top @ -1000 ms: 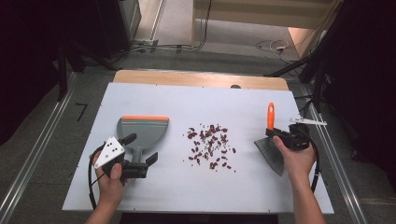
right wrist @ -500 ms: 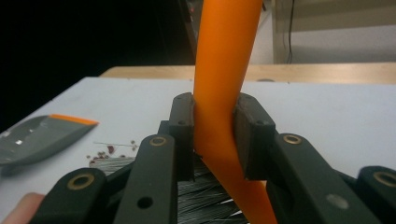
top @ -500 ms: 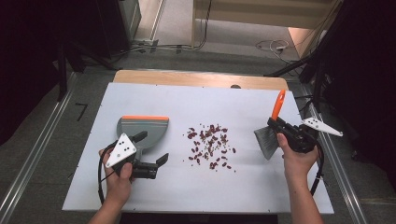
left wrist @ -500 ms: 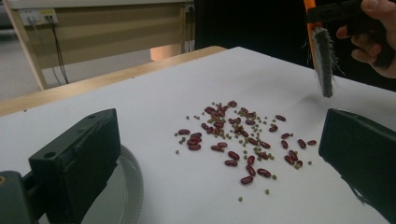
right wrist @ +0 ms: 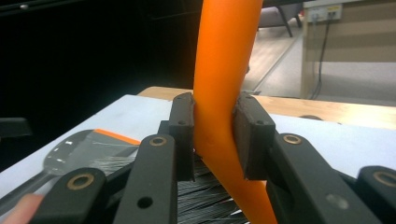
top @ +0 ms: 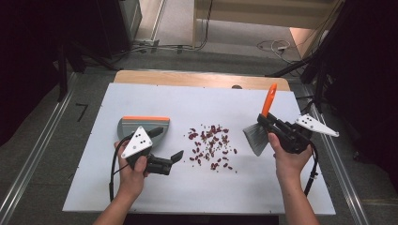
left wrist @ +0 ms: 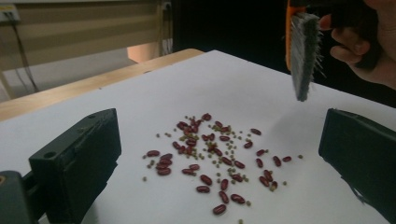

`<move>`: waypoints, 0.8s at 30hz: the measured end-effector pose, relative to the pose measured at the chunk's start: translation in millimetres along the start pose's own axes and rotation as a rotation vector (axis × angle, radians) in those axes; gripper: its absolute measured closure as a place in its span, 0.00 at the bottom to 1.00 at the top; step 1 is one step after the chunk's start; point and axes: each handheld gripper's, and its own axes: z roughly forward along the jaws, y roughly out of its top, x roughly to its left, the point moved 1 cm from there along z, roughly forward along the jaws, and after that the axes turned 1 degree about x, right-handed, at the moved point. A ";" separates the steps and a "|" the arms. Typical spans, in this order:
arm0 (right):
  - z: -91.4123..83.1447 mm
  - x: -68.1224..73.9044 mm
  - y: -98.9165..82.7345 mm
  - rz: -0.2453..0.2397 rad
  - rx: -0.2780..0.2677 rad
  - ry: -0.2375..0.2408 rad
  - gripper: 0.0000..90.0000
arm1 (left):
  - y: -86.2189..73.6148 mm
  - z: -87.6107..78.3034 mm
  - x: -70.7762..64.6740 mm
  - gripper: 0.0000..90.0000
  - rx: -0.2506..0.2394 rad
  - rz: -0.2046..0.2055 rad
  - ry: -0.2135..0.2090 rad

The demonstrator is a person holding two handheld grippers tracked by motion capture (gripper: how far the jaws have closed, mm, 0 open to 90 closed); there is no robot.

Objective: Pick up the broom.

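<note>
High view first: which step is this?

– Brush (top: 259,133) is held in the right gripper (top: 268,123), lifted above the surface (top: 291,187), to the right of the beans (top: 211,146). I judge the sweeping is not begun; the beans lie scattered in the middle.

– How does the gripper hold it?

– In the right gripper view the jaws are closed on the orange handle (right wrist: 224,93), pads pressing both sides. The grey bristles hang down, the handle points up and away.

– And the left gripper (top: 174,158)?

– Its jaws stand wide apart with nothing between them; the left gripper view looks through them at the beans (left wrist: 212,158). The dustpan (top: 141,127) lies flat just behind it, not gripped.

– What does the next move need?

– I think the left gripper must take the dustpan and set its edge beside the beans. Then the brush comes down on the far side and pushes toward it.

– How do the beans look?

– Dark red ones, with smaller greenish ones mixed in, loose and spread. They may roll away easily.
</note>
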 end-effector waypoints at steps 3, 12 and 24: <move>3.6 11.6 0.9 -0.011 -0.001 0.021 0.77 | 4.2 8.2 -5.9 0.00 -0.002 0.001 -0.030; 13.6 41.4 -3.7 -0.011 -0.020 0.078 0.77 | 6.9 28.9 -19.5 0.00 -0.010 -0.035 -0.070; 25.3 74.3 -12.7 -0.038 -0.012 0.134 0.77 | 1.9 49.2 -44.8 0.00 0.044 -0.069 -0.175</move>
